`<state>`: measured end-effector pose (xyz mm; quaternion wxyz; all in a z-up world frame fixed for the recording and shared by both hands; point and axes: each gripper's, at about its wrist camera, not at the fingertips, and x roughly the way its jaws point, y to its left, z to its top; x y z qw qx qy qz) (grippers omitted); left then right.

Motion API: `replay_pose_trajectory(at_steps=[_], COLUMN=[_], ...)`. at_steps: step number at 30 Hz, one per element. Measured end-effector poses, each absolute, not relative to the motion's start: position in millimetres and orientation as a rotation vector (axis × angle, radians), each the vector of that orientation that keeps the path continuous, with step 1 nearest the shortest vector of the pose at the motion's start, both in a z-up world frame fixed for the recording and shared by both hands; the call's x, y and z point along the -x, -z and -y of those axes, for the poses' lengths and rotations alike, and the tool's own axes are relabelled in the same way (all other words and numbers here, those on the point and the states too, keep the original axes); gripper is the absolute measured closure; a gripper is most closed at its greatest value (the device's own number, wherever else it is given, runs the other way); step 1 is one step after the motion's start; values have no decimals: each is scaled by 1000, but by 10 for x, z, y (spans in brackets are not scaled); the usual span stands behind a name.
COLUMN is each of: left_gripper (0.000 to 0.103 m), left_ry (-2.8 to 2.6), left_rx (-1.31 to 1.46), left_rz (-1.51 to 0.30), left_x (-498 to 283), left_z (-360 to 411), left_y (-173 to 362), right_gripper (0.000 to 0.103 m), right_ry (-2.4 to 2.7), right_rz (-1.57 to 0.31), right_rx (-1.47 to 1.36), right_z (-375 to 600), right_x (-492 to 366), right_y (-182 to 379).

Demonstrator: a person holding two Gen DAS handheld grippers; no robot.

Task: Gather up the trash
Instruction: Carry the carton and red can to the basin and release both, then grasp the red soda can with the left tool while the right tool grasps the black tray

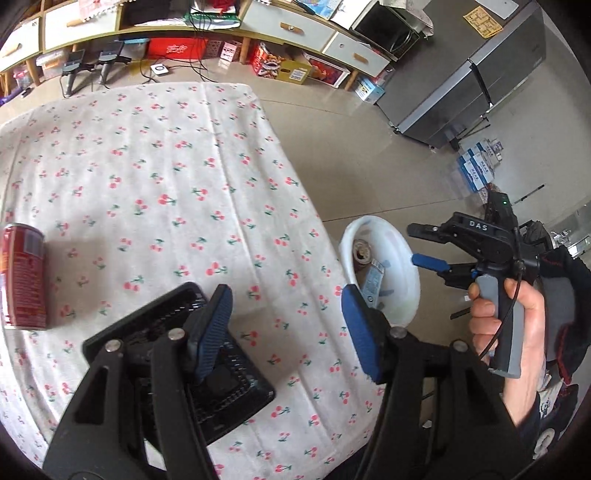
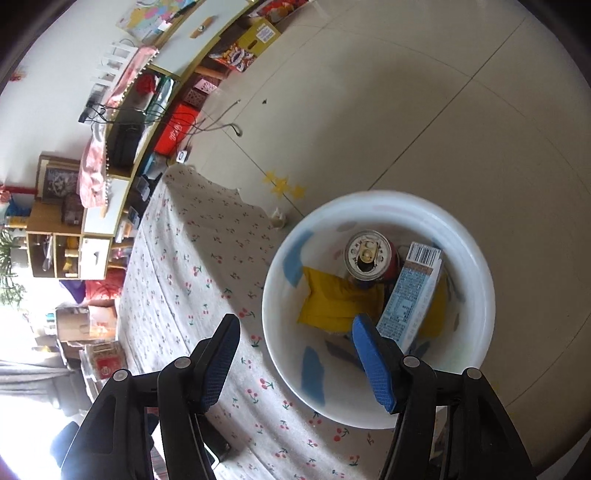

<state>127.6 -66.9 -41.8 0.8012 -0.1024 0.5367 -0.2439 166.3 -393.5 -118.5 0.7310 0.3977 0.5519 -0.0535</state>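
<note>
A red drink can (image 1: 23, 275) lies on its side at the left edge of the cherry-print tablecloth (image 1: 166, 177). A black mesh tray (image 1: 192, 362) sits on the cloth under my left gripper (image 1: 286, 332), which is open and empty. A white waste bin (image 1: 399, 273) stands on the floor beside the table's right edge. In the right wrist view the bin (image 2: 472, 266) holds an opened can (image 2: 367, 256), a blue-and-white carton (image 2: 412, 295) and a yellow wrapper (image 2: 334, 302). My right gripper (image 2: 295, 358) is open and empty above the bin's near rim; it also shows in the left wrist view (image 1: 424, 245).
A long low cabinet (image 1: 288, 29) with boxes under it runs along the far wall. A grey fridge (image 1: 476, 70) stands at the right. Blue-and-white cartons (image 1: 480, 166) sit on the tiled floor near it.
</note>
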Motion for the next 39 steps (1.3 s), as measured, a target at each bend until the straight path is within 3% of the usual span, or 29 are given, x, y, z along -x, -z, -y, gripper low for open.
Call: replay_pose_trajectory(at_steps=[7,17,29,34,39], left_gripper=[39,27,27,27,27], left_ry=[376,150,105,88,84], left_rx=[167,197,189,178,178], left_rz=[-1130,-1133,-1210,-1221,-1226], left_x=[-1383,-1501,-1607,-1645,-1650], left_z=[127,-867,-986,-1006,-1041], left_y=[421,564,1003,1077,1106], right_gripper=[38,38,39,44,57], right_ry=[91,-105,-340,-345,-346], right_rz=[-1190,-1227,-1353,-1371,-1390], right_rx=[-809,-527,-231,-169,-136], right_z=[3733,2777,1593,1375,1275], right_x=[-1646,-1744,-1594,-1559,-1571], right_y=[995,797,1026,1133,1211])
